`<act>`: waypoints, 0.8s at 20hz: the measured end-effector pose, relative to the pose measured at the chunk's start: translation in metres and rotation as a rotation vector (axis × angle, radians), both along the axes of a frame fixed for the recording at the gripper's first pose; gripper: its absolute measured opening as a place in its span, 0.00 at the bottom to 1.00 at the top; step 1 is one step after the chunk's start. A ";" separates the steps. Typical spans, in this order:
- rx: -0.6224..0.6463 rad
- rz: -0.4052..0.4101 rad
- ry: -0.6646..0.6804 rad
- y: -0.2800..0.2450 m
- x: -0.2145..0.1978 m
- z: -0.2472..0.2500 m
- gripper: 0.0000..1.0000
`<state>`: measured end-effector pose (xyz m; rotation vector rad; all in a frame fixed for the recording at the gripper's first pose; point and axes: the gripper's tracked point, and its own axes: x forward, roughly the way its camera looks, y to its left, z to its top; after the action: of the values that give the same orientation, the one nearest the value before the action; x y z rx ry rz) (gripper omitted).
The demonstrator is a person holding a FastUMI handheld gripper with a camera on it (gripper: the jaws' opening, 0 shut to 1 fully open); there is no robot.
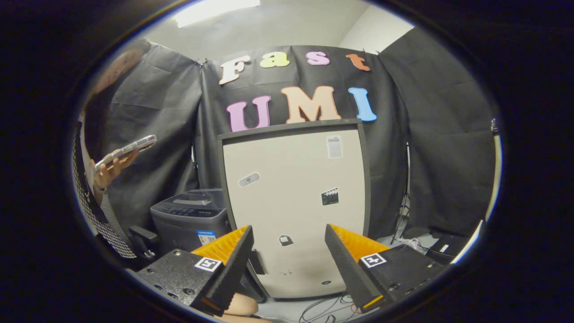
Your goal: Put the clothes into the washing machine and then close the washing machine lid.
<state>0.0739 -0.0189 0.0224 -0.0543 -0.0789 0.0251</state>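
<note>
The claw [289, 264] stood with its two fingers [233, 264] wide apart and nothing held between them. Each finger carried an orange backing and a black ribbed pad; a square black-and-white marker [207, 264] sat on the black body behind each finger.

Directly ahead of the fingers, and seen through the gap between them, stood a large beige panel [293, 202] with a dark frame. It was upright and tilted slightly back. Whether this panel was the raised lid of a washing machine cannot be told. Several small stickers [330, 196] were fixed to its face.

A dark grey washing machine [190, 222] stood just beside the panel, beyond the left finger. Its lid was down and a control strip ran along its top. A blue-and-white label [205, 236] was on its front.

A person stood further to that side, against the black cloth wall [444, 148]. The person's hand [110, 172] held a phone [128, 150].

Loose cables [327, 309] lay on the floor below the panel, between the fingers. A dark box [448, 246] rested on the floor beyond the right finger.
</note>
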 end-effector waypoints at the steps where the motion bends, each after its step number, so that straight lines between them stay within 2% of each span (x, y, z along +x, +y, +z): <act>1: -0.003 0.003 0.000 0.001 -0.001 0.000 0.97; 9: -0.052 -0.026 0.015 0.002 -0.002 -0.004 0.97; 16: -0.078 0.000 0.021 0.011 -0.005 -0.004 0.97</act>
<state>0.0692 -0.0083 0.0182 -0.1323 -0.0566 0.0290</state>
